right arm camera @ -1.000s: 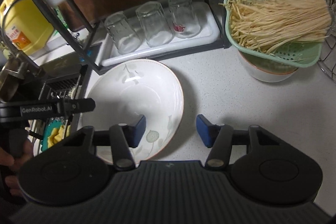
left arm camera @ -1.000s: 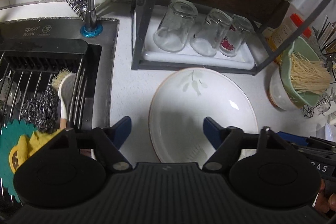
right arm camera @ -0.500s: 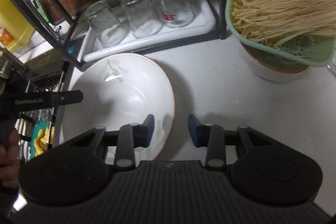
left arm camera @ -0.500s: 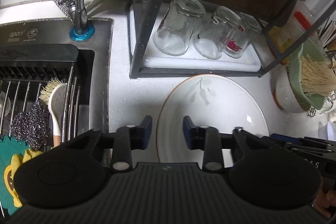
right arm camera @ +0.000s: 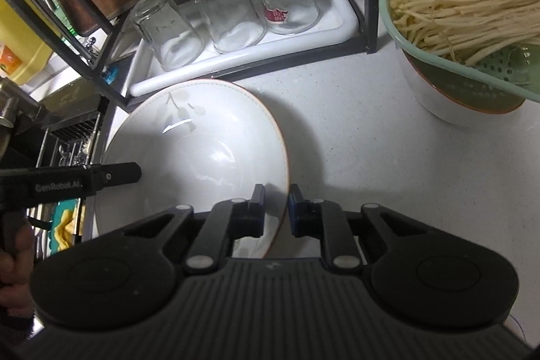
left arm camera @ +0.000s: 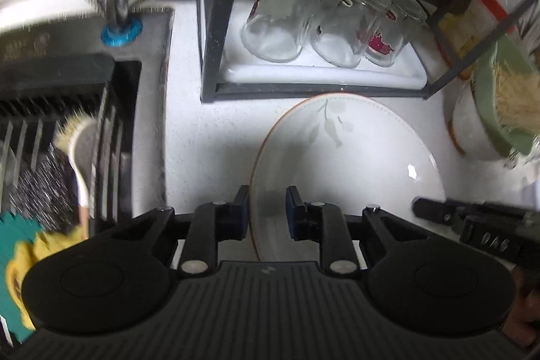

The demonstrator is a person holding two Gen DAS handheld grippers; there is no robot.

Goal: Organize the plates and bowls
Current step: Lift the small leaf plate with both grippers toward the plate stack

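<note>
A large white bowl [left arm camera: 351, 157] with a leaf print and a thin orange rim sits on the white counter in front of a black rack; it also shows in the right wrist view [right arm camera: 202, 154]. My left gripper [left arm camera: 266, 211] is shut on the bowl's left rim, one finger outside and one inside. My right gripper [right arm camera: 276, 208] is shut on the bowl's right rim in the same way. Each gripper shows in the other's view at the bowl's far side.
The black rack [left arm camera: 216, 22] holds a white tray with three upturned glasses [left arm camera: 287, 16]. A sink [left arm camera: 67, 110] with a brush and scourer lies to the left. A green colander of enoki mushrooms [right arm camera: 472, 5] sits in a white bowl [right arm camera: 449, 107] at the right.
Both grippers have closed from wide open onto the bowl's rim, the left on the left edge and the right on the right edge. Both moved in closer to the bowl.
</note>
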